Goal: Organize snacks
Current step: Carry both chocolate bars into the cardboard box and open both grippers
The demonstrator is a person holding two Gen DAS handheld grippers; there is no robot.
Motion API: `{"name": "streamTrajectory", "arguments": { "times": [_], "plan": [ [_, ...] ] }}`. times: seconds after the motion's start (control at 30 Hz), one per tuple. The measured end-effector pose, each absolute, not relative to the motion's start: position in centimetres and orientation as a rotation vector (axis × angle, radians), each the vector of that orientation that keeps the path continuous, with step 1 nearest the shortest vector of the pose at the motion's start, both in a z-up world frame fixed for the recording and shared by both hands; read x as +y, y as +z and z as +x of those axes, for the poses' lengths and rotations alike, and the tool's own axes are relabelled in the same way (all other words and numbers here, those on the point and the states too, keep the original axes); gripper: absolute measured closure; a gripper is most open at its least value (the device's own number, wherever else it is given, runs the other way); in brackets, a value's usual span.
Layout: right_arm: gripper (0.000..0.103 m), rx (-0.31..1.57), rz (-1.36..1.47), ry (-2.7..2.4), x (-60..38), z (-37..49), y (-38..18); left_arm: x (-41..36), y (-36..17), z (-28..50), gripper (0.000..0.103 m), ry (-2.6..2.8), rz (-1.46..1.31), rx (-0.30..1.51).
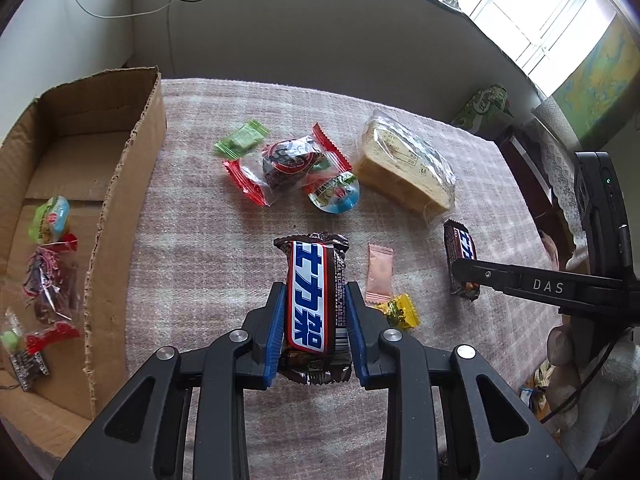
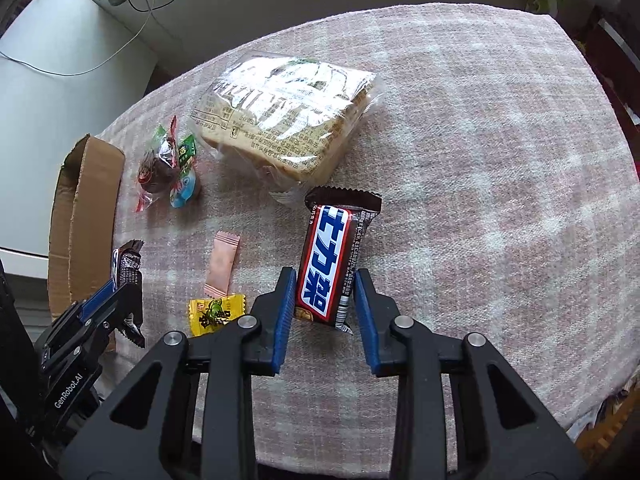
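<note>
My left gripper (image 1: pixel 316 300) is shut on a brown chocolate bar (image 1: pixel 312 300) with a blue and white label, held over the checked cloth. It also shows at the left of the right wrist view (image 2: pixel 126 272). My right gripper (image 2: pixel 324 292) has its jaws around a second chocolate bar (image 2: pixel 332 260) lying on the cloth; a small gap shows on each side. That bar also shows in the left wrist view (image 1: pixel 460 256). An open cardboard box (image 1: pixel 132 184) at the left holds several wrapped snacks.
On the cloth lie a bagged bread loaf (image 1: pixel 404 168), a red-ended dark sweet (image 1: pixel 288 164), a green candy (image 1: pixel 240 140), a jelly cup (image 1: pixel 336 196), a pink sachet (image 1: pixel 378 272) and a yellow candy (image 1: pixel 400 310). The table edge and a chair are at the right.
</note>
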State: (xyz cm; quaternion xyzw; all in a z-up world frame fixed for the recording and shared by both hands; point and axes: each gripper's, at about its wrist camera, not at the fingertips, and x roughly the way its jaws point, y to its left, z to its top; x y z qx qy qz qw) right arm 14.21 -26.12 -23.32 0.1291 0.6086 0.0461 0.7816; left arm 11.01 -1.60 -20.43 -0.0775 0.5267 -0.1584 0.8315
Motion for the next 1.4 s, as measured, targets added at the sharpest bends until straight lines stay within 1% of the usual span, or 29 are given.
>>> {"name": "streamTrajectory", "arguments": {
  "times": [0.37, 0.73, 0.97, 1.4],
  "plan": [
    [0.073, 1.238, 0.226, 0.182, -24.5, 13.4, -18.7, 1.4, -17.1, 9.9, 0.076, -0.283, -0.215, 1.043],
    [0.072, 1.171, 0.129, 0.34, -16.9, 15.8, -15.5, 6.5, -16.2, 9.0, 0.076, -0.16, -0.264, 1.001],
    [0.072, 1.147, 0.043, 0.44, -11.0, 17.6, -14.7, 9.8, -16.4, 8.1, 0.076, -0.078, -0.294, 0.987],
    [0.072, 1.15, -0.1, 0.567, -1.6, 19.6, -15.8, 14.2, -17.4, 6.4, 0.076, 0.033, -0.34, 0.995]
  ]
}}
